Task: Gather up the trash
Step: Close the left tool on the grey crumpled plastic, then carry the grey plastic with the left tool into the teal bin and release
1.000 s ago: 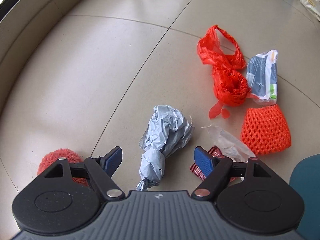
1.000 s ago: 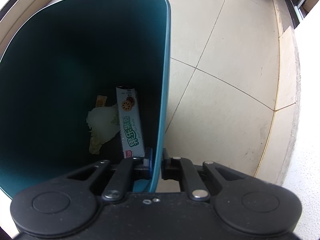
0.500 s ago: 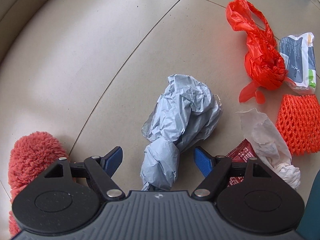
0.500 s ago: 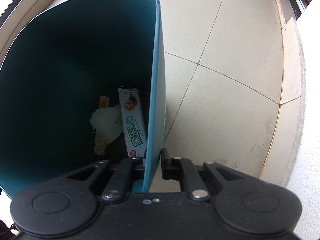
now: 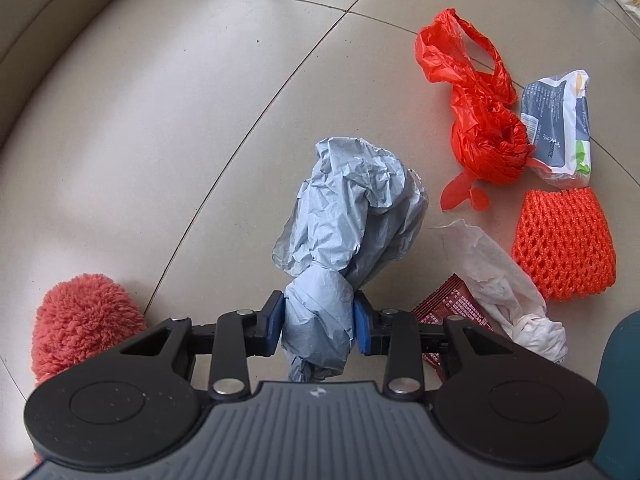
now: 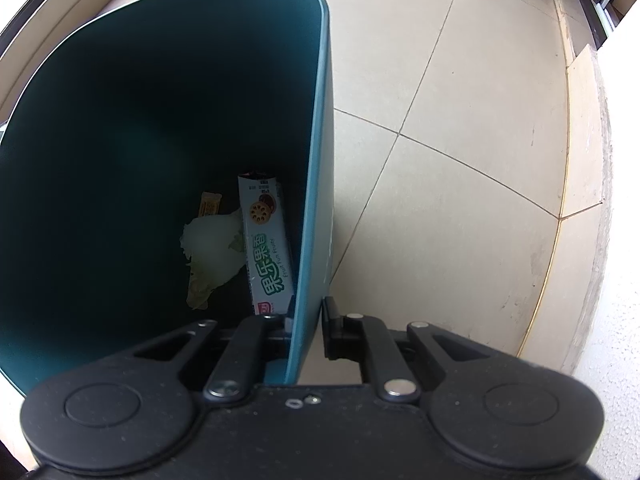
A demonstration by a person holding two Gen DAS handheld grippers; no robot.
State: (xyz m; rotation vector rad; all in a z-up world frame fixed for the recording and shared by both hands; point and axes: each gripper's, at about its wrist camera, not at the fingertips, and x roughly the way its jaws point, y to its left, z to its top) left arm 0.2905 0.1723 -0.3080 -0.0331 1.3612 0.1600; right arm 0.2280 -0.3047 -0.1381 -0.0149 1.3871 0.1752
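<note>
A crumpled grey-blue plastic bag [image 5: 352, 216] lies on the tiled floor. My left gripper [image 5: 319, 326] is over its knotted near end, its jaws closing, and both blue pads press on the knot. To the right lie a red plastic bag [image 5: 480, 128], an orange foam net [image 5: 564, 240], a white wipes packet [image 5: 558, 124], a crumpled white tissue [image 5: 504, 280] and a dark red wrapper [image 5: 448, 308]. My right gripper [image 6: 310, 320] is shut on the wall of the teal trash bin [image 6: 320, 160]. The bin holds a white snack box [image 6: 266, 248], pale paper and a small wrapper.
A fluffy red duster head [image 5: 76, 320] lies on the floor by the left gripper's left side. The teal bin's edge [image 5: 620, 380] shows at the lower right of the left wrist view. A raised stone kerb [image 6: 588, 160] runs along the right of the bin.
My left gripper has come down over the grey-blue bag and its jaws have drawn in from wide apart onto the knotted end. The right gripper and the bin have kept still.
</note>
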